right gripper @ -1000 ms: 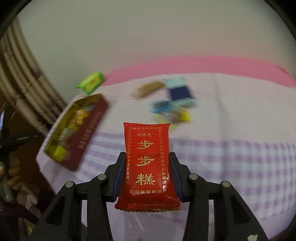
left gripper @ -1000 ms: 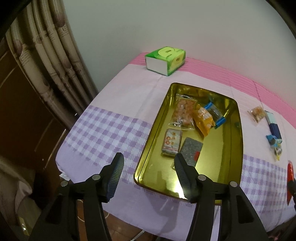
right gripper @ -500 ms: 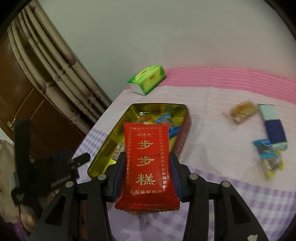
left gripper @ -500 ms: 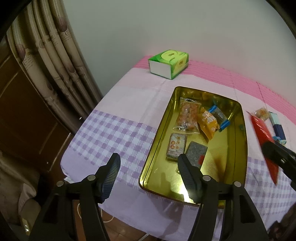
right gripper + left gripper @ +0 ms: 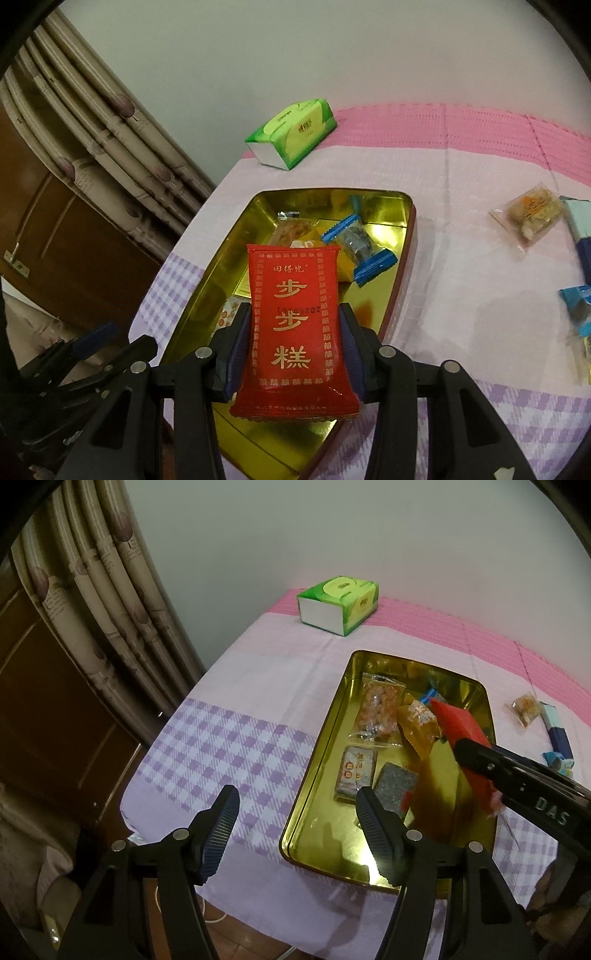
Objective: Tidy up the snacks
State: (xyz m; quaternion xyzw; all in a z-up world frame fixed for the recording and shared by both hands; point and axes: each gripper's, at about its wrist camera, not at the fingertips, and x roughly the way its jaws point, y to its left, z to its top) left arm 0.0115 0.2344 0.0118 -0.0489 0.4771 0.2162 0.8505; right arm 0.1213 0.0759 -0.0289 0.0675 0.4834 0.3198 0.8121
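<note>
Change since earlier: right gripper (image 5: 293,334) has carried the red packet (image 5: 293,321) from over the checked cloth to over the gold tin (image 5: 229,236); the tin sat far at the left in its view a second ago, now it lies directly under the packet
Left gripper change: left gripper (image 5: 295,830) has opened a little wider and otherwise kept its place by the near edge of the tin
Right gripper state: fingers clamped on both long sides of the red packet, which stands upright between them with the printed face to the camera
Why held so: I judge the side grip keeps the flat packet stiff, so it can drop flat into the tin when released
Left gripper state: fingers apart, nothing between them; it hovers over the near left corner of the tin, probably to wait its turn or to steady the tin
Red packet place: above the right half of the tin, not yet touching the bottom
Inside the tin: clear bag of orange pieces (image 5: 376,712), orange packet (image 5: 419,723), blue-ended candy (image 5: 356,245), small printed bar (image 5: 354,771) and grey packet (image 5: 393,784), all loosely in the far and middle part
Free room: the near part of the tin is bare, so the packet fits there
Right of the tin: clear snack bag (image 5: 528,218) and several blue packets (image 5: 576,310) lie on the cloth, not sorted yet
Behind the tin: green tissue box (image 5: 338,603), well apart
Step in hand: placing the packet; the task looks about half done
</note>
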